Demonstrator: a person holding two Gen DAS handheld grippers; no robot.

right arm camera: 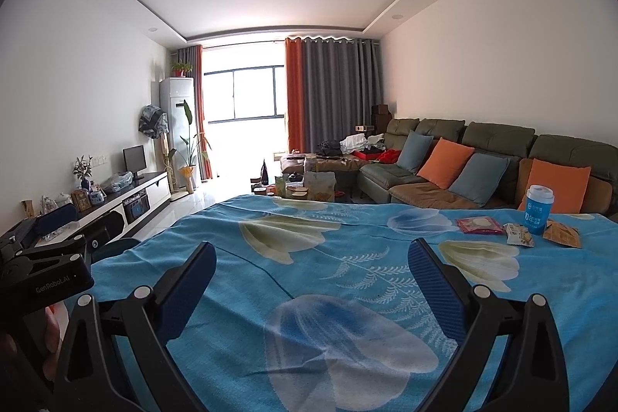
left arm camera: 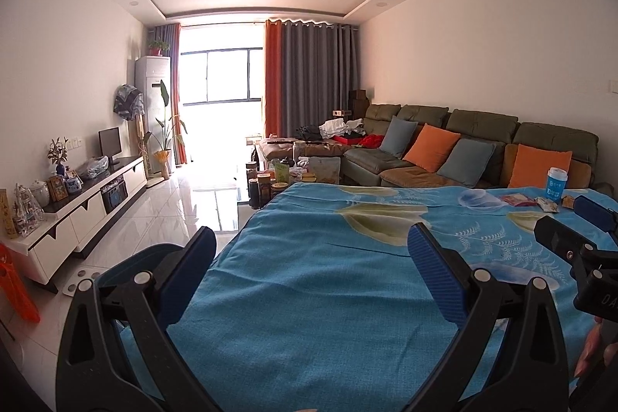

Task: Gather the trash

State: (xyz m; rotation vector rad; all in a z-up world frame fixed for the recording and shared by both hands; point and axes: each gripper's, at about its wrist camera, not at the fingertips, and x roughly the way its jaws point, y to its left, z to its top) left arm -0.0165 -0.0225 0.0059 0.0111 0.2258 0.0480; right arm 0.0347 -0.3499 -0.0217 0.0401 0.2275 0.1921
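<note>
You are holding the left gripper and right gripper gaping wide, empty, over the blue floral cloth. Wrappers are lying beside a blue cup at the table's far right corner.

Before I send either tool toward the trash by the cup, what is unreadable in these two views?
- Blue cup: contents hidden by its lid, both views.
- Orange wrapper: left end hidden behind the cup, right wrist view.
- White wrapper and red packet: print too small.
- Any trash bin: none in either view.
- Right tool: cut off by the frame edge, left wrist view.
</note>
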